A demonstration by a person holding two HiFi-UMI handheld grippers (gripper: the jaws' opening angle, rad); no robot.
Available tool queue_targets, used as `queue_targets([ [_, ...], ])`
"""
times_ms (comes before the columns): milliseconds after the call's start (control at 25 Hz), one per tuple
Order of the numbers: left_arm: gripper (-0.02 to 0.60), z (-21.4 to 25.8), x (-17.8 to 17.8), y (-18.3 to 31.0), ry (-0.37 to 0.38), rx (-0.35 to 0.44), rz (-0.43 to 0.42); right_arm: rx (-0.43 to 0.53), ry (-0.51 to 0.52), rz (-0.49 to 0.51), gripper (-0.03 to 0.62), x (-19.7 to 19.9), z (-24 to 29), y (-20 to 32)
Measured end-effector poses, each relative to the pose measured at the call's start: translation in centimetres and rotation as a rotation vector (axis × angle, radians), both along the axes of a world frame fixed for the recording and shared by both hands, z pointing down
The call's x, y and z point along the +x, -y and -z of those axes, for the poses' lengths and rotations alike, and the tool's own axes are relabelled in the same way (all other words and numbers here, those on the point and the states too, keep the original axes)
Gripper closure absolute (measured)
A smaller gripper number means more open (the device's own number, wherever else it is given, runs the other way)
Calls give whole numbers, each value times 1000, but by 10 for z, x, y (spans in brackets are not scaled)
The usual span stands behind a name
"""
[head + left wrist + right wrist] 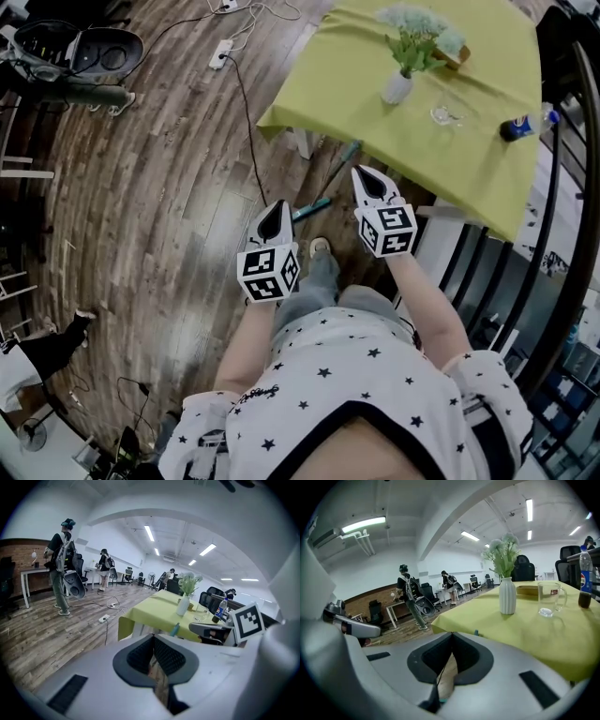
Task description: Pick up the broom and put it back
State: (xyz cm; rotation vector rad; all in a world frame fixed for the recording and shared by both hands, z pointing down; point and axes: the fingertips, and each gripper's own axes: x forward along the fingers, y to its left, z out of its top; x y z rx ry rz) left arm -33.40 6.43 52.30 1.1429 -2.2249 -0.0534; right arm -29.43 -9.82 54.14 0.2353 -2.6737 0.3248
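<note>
Broom (pixel 323 192) is lying on the floor beside the table (pixel 281 117), its handle running near-left to far-right between the left gripper (pixel 278 210) and right gripper (pixel 368 174). Both are carrying nothing, jaws pressed together.

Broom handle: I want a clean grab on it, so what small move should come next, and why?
Probably open the right tool before reaching further. Its jaws are together and empty, as are those of the left tool, and the teal broom handle slants between the two tools, not yet gripped.
</note>
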Motion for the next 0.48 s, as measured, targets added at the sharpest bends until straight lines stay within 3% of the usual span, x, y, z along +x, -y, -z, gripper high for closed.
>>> queue_targets([
  [280, 569, -21, -4, 5, -27, -14, 0, -20, -36, -6, 595, -12, -36, 14],
  [480, 569, -31, -8, 0, -42, -16, 1, -48, -57, -6, 551, -19, -58, 12],
])
